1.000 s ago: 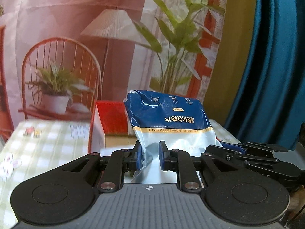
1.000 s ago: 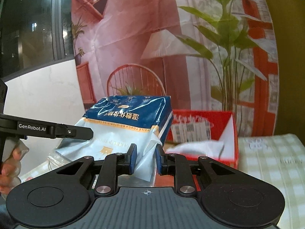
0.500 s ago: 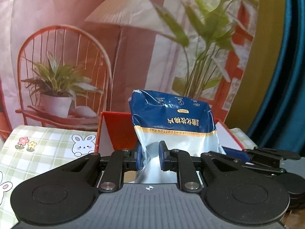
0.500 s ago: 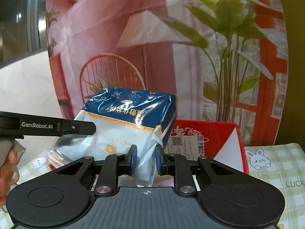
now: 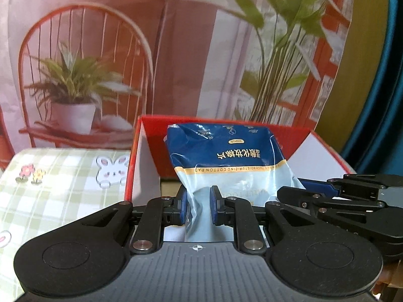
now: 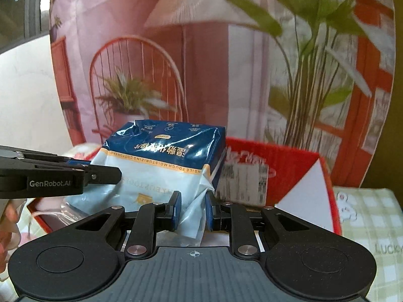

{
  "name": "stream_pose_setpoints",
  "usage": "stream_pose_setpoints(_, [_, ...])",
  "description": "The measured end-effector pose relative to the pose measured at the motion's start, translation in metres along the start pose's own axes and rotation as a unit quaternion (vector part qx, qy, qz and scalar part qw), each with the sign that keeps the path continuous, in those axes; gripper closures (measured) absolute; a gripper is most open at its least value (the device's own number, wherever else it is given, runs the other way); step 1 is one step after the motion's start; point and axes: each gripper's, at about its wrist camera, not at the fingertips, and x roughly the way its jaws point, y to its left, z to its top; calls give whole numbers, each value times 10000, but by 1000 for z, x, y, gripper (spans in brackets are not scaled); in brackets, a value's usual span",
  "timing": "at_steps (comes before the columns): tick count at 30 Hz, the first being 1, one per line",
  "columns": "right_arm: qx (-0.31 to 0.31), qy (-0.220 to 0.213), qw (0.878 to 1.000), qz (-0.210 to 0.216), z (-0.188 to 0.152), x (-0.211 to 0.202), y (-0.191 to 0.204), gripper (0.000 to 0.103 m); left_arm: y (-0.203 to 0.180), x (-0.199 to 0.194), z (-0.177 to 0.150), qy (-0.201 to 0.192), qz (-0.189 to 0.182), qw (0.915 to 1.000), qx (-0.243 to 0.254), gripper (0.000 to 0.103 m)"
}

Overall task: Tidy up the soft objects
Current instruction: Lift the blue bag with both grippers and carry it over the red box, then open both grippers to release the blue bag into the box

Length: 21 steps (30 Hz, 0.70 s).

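A blue and pale cotton-pad pack [image 5: 226, 158] hangs between both grippers over an open red box [image 5: 148, 128]. My left gripper [image 5: 199, 209] is shut on the pack's clear lower edge. My right gripper [image 6: 190, 210] is shut on the pack's other lower corner; the pack also shows in the right wrist view [image 6: 166, 158], in front of the red box [image 6: 289, 161]. The right gripper's fingers show at the right of the left wrist view [image 5: 327, 196]. The box's floor is mostly hidden.
A green checked cloth with bunny prints [image 5: 63, 176] covers the table left of the box and also right of it [image 6: 370, 214]. A printed backdrop with a chair and plants [image 5: 83, 75] hangs behind. A clear bag [image 6: 63, 211] lies low at left.
Both grippers moved forward with the pack, which now hangs lower, within the red box's walls. The box has grown larger in both views.
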Motion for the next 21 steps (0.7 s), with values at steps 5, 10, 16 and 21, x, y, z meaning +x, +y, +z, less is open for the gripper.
stream_pose_setpoints(5, [-6,211,9998,-12,-7,4,3,81,2,1,-4,101,38,9999,34,72])
stream_pose_setpoints(10, [31,48,9998,-213,-10,-6,1,63,-4,-13,-4,-113,74,9998,133,50])
stream_pose_setpoints(16, [-70,-181,9996,-216,-18,-35,4,61,-18,-39,-10,-198,30,9995,253,50])
stream_pose_setpoints(21, [67,-370,9992,-122,-30,-66,8,60,-24,-66,-23,-169,16,9997,158,49])
